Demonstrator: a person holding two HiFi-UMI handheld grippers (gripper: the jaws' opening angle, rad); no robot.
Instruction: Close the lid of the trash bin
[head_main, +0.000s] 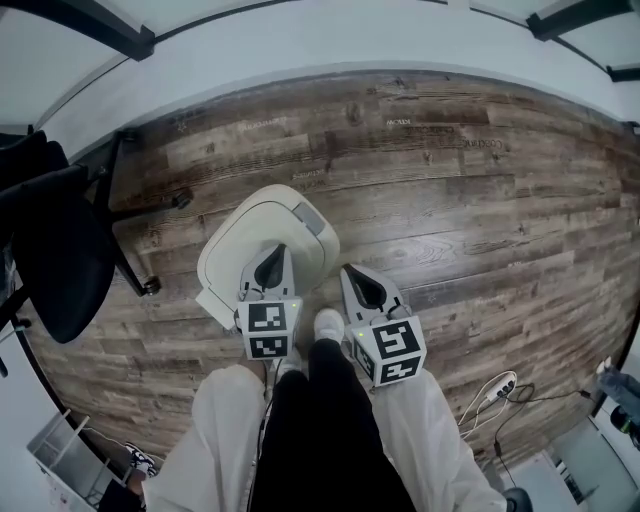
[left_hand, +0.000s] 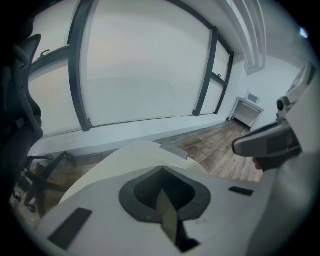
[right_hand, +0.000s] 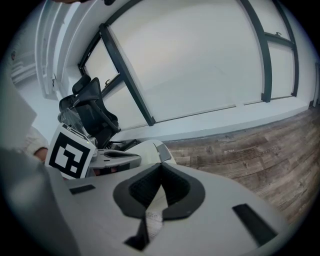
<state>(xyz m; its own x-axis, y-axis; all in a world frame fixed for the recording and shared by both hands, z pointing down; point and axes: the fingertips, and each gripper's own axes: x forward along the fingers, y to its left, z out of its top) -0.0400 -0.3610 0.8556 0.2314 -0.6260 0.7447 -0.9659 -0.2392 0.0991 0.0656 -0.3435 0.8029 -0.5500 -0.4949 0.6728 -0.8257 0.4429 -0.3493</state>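
The trash bin (head_main: 213, 303) sat at eleven o'clock beneath the left gripper (head_main: 276, 256), its lid (head_main: 250, 235) probably light, stiff plastic, best pushed at its front edge; that gripper's and the right gripper's (head_main: 358, 278) jaws were closed, empty.

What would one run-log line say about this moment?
left tongs: shut, empty, over trash bin | right tongs: shut, empty, beside bin, over floor | lid: looks down
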